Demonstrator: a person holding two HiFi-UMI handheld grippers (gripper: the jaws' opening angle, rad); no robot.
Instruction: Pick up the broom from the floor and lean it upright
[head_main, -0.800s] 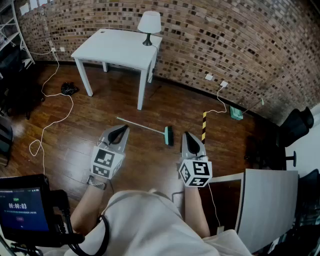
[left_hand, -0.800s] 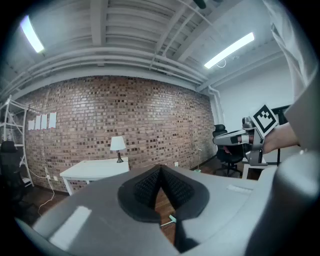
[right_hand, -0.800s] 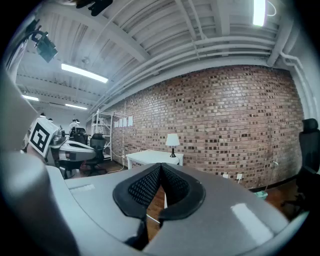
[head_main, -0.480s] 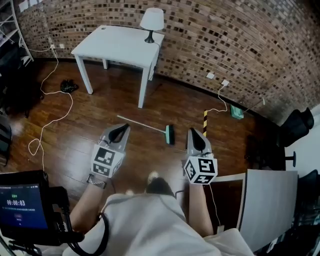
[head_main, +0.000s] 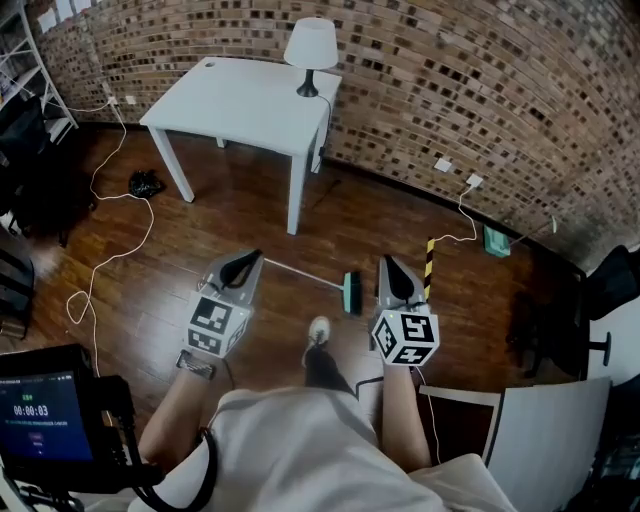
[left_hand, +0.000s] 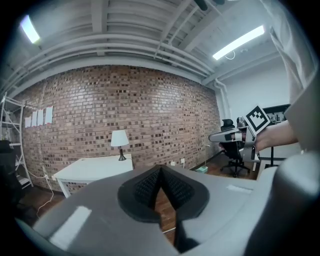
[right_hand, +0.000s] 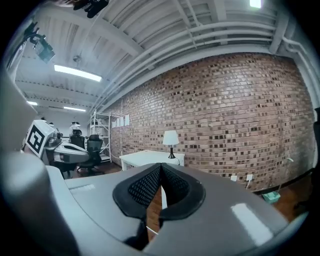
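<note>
The broom (head_main: 305, 275) lies flat on the wooden floor in the head view, its thin pale handle running left from a teal head (head_main: 352, 293). My left gripper (head_main: 243, 263) is held above the handle's left end, shut with nothing in it. My right gripper (head_main: 390, 268) is held just right of the teal head, also shut and empty. Both are well above the floor and apart from the broom. In the left gripper view the jaws (left_hand: 160, 171) meet, and in the right gripper view the jaws (right_hand: 161, 168) also meet. The person's shoe (head_main: 318, 329) is just below the broom.
A white table (head_main: 240, 105) with a lamp (head_main: 310, 45) stands against the brick wall (head_main: 450, 80). A white cable (head_main: 100, 250) loops over the floor at left. A yellow-black striped post (head_main: 429, 262), a teal item (head_main: 496, 242), a black chair (head_main: 612, 290) and a white panel (head_main: 545, 440) are at right.
The person has stepped forward toward the broom, and a shoe has come into view. Both grippers now flank the broom closer than before, still shut.
</note>
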